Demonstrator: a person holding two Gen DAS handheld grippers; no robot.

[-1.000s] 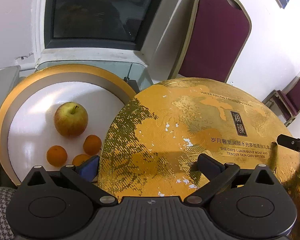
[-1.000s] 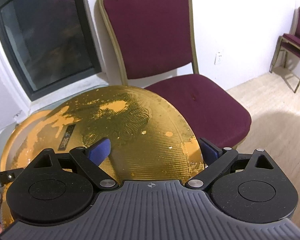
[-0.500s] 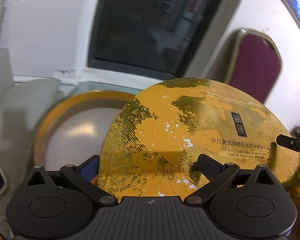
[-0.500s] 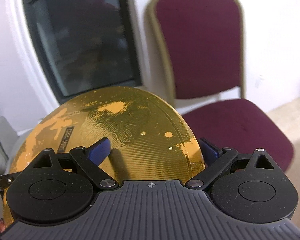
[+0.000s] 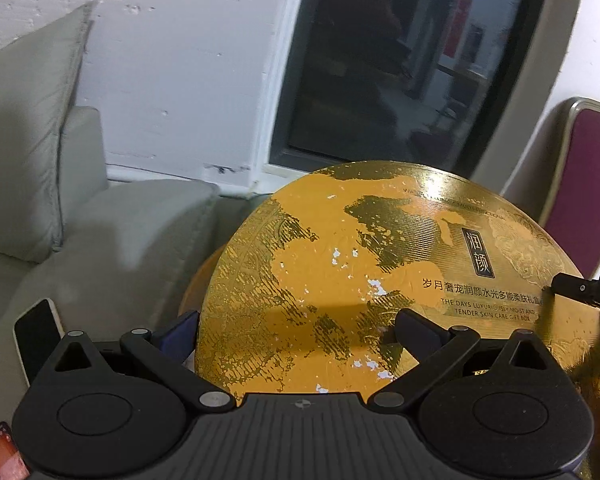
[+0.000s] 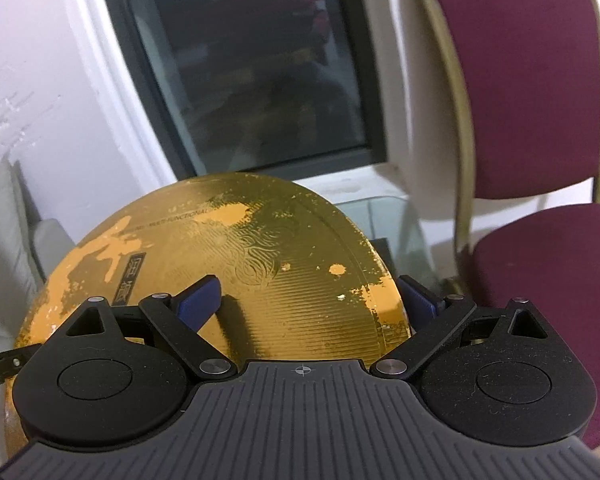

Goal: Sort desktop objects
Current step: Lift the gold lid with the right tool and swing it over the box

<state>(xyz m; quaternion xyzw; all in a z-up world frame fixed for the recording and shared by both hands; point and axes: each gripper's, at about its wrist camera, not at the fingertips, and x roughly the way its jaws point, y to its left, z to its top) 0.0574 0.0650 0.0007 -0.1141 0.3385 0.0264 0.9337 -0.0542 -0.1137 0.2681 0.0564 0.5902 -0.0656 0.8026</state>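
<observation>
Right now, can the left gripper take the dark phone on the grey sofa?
Probably not yet. The left gripper is clamped on the gold lid, which the right gripper also holds. The phone lies unobstructed to its left, but the lid must go first.

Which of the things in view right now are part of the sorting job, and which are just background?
Part of the job:
- round gold lid, held between both grippers
- left gripper
- right gripper

Just lying about:
- maroon chair
- grey sofa cushions
- dark window
- phone on the sofa arm
</observation>
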